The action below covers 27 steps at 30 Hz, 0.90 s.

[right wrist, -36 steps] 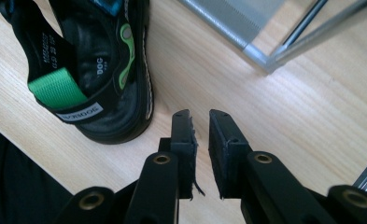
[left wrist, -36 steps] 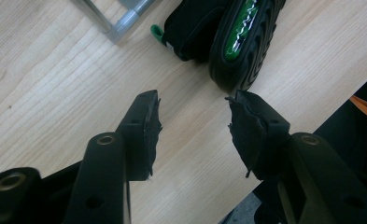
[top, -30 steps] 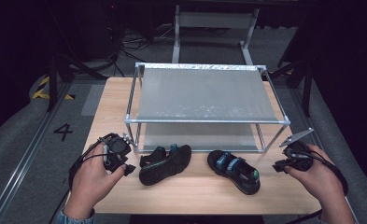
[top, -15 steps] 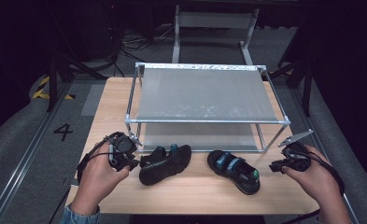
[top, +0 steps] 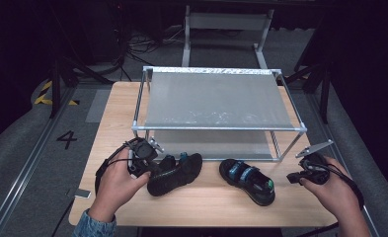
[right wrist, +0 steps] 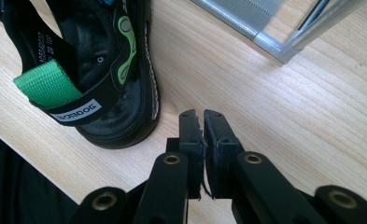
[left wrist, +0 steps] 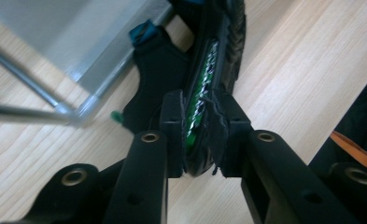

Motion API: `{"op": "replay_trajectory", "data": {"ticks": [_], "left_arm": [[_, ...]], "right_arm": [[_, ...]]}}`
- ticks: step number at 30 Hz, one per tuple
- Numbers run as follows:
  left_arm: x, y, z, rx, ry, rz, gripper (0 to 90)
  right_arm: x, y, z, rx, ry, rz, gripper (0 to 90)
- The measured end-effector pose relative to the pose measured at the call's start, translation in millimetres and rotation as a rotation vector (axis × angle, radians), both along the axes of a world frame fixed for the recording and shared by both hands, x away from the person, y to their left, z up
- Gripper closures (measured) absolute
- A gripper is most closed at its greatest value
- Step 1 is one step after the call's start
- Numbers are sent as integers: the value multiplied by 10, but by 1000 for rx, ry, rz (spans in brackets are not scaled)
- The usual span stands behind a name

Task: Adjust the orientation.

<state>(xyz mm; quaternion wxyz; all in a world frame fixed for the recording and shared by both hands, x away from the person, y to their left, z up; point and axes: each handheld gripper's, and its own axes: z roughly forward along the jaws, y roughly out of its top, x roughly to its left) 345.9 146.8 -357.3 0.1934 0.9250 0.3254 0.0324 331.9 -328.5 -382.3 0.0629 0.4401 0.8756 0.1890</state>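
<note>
- The left sandal point(top: 175, 174) is seen on the wooden table point(top: 211, 202), in front of the metal rack point(top: 216, 101) and just left of the table's middle; in the high view its long axis runs from lower left to upper right, with the far end pointing toward the rack's lower shelf.
- In the left gripper view the same sandal point(left wrist: 209, 79) is shown on edge, its green-lined sole rim running straight away from the camera between the two jaws.
- The near end of this sandal is clamped by the left gripper point(left wrist: 199, 135); both pads are pressed against the sole, and the jaws have just been closing onto it.
- The right sandal point(top: 247, 180) is laid flat on the table, well apart from the left one, its long axis slanting from upper left to lower right with its near end toward the right hand.
- The right gripper point(right wrist: 203, 135) is held just beside that sandal's point(right wrist: 102, 74) end, its jaws drawn together with nothing between them.
- Compared with a second ago, the left gripper point(top: 143, 157) has been brought rightward up to the left sandal, which was then untouched; the right gripper point(top: 310, 170) and both sandals have been kept where they were.
</note>
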Motion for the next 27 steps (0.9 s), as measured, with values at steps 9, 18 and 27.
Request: {"op": "replay_trajectory", "data": {"ticks": [9, 18, 27], "left_arm": [[105, -124, -127, -91, -1, -60, 843], [193, -188, -263, -160, 3, -51, 896], [226, -184, -339, -175, 30, -26, 899]], "right_arm": [[-27, -4, -25, -5, 8, -3, 866], [-26, 9, -31, -7, 3, 3, 864], [-30, 18, -24, -8, -3, 8, 865]]}}
